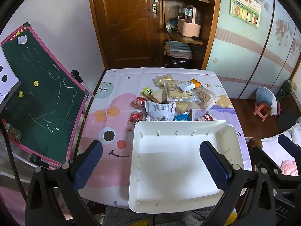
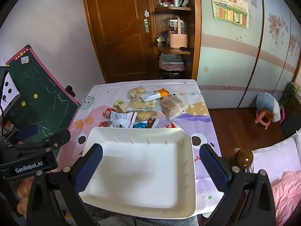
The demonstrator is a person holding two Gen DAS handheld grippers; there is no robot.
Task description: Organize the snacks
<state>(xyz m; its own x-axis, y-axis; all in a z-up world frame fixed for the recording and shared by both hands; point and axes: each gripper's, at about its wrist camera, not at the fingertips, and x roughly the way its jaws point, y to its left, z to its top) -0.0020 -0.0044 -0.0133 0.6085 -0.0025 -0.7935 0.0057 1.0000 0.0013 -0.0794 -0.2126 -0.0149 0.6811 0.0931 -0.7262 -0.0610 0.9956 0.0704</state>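
Both our grippers, the left gripper (image 1: 150, 162) and the right gripper (image 2: 150, 165), hang with jaws wide apart and hold nothing. The snack pile (image 1: 173, 99) lies straight ahead, beyond the far rim of the empty white tray (image 1: 180, 126); neither gripper is clearly nearer.
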